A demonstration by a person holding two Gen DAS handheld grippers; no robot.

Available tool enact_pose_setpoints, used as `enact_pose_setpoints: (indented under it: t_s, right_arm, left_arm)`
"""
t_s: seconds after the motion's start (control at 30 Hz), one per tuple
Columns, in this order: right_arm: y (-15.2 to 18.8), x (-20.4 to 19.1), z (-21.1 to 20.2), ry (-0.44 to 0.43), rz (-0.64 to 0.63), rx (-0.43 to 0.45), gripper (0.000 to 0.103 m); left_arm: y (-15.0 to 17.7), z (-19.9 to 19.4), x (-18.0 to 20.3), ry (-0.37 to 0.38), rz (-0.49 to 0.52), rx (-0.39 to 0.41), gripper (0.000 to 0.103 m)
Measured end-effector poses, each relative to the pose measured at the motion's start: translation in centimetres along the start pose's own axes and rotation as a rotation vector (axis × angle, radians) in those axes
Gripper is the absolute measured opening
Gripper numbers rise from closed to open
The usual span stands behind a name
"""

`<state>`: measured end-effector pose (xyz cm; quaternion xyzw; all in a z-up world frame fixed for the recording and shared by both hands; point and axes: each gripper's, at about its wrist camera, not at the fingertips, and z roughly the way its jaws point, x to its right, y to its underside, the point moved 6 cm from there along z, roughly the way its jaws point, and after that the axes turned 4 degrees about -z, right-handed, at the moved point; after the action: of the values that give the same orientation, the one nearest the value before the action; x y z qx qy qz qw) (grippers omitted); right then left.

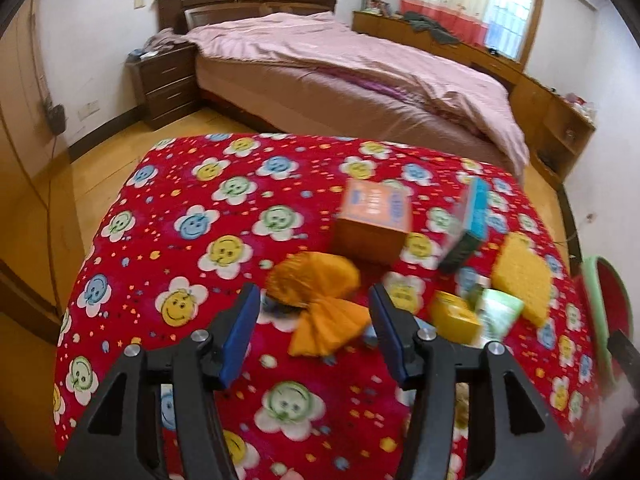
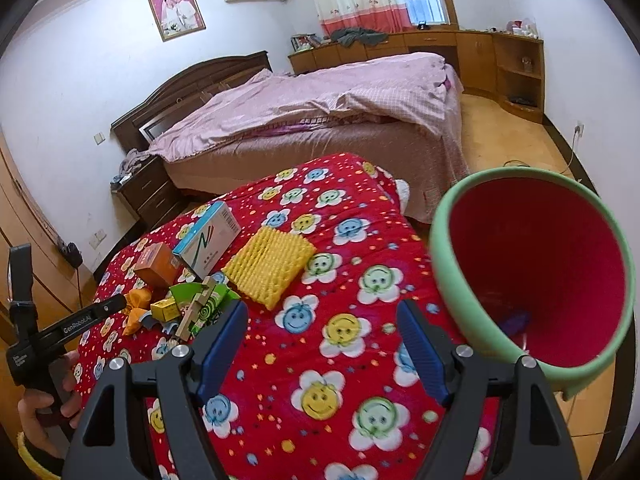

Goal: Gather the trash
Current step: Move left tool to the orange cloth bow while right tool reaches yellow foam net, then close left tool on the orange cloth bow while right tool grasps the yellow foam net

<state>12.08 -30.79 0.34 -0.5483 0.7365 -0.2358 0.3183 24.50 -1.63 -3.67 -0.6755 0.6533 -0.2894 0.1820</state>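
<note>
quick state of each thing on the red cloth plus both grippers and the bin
left gripper: open, nothing held, orange wrapper ahead between its fingers
right gripper: open, empty, over bare cloth
orange wrapper: crumpled, lying on the cloth
orange box: closed, standing
blue-white box: closed, propped at a tilt
yellow foam pad: lying flat
bin: tipped toward the camera, nearly empty

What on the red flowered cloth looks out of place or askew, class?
The blue and white box leans propped up on one edge instead of lying flat. Beside the yellow foam pad, crumpled orange wrapping and torn green packaging lie in a jumbled heap.
</note>
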Motion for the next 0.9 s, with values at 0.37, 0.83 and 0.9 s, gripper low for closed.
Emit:
enact_pose_setpoints:
  t_s: [0.37,0.83,0.9]
  right_arm:
    - [-0.9,-1.5,4.8,-0.004,0.016,-0.053,0.081]
    - [-1.6,-2.6,9.9,0.024,0.003,-0.112,0.081]
    - [-1.6,-2.7,10.3,0.031,-0.002,-0.114,0.081]
  left_arm:
    - [-0.4,3.6,-0.6,0.018,-0.049,-0.035,0.059]
    - [-0.5,4.2,-0.5,0.071,-0.078,-0.032,0.061]
    - [-0.4,4.2,-0.6,0.074,-0.082,-0.032,0.062]
